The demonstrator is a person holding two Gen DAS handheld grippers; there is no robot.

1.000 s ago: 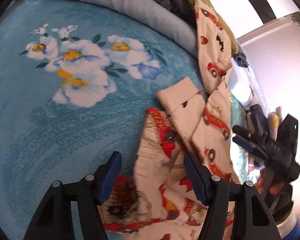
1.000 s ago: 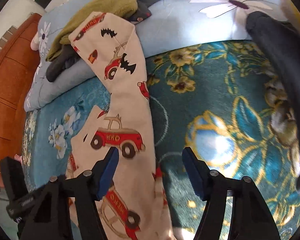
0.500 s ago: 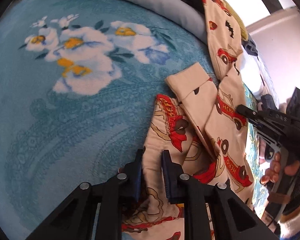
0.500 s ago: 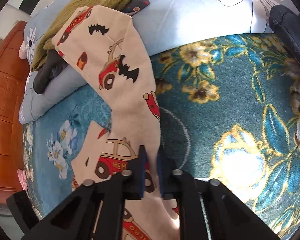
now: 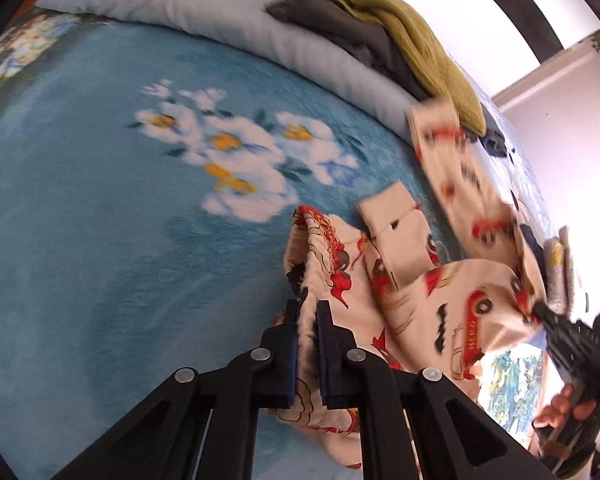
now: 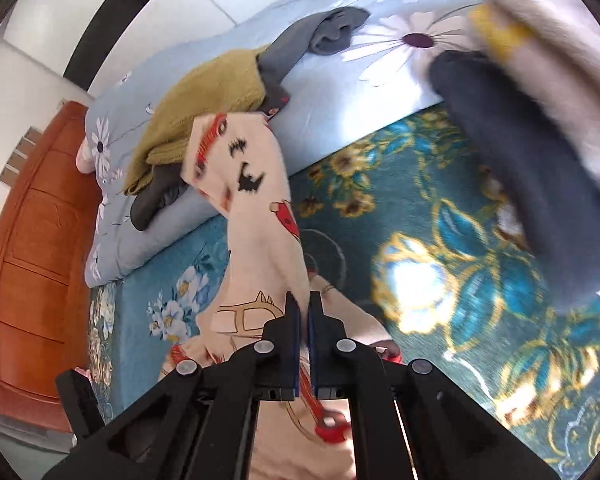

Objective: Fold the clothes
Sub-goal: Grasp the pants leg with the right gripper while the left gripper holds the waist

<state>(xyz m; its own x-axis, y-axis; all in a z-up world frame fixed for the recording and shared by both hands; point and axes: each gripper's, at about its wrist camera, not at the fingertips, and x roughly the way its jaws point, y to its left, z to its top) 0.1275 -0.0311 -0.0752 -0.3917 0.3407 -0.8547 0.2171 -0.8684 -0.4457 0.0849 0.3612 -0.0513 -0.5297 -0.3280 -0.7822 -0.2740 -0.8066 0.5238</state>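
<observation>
Car-print pyjama trousers (image 5: 452, 300): lay unfolded on the blue floral blanket (image 5: 100, 240), one leg trailing onto the pale quilt (image 5: 236, 12). Left gripper (image 5: 307, 312) and right gripper (image 6: 303, 308) had just closed, each pinching its fabric. Folding judged barely begun. Olive garment (image 6: 204, 96) and grey garment (image 6: 332, 28) lay unsorted beyond.

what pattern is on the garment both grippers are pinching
Cream pyjama garment printed with red cars and black bats; clearest in the left wrist view.
</observation>
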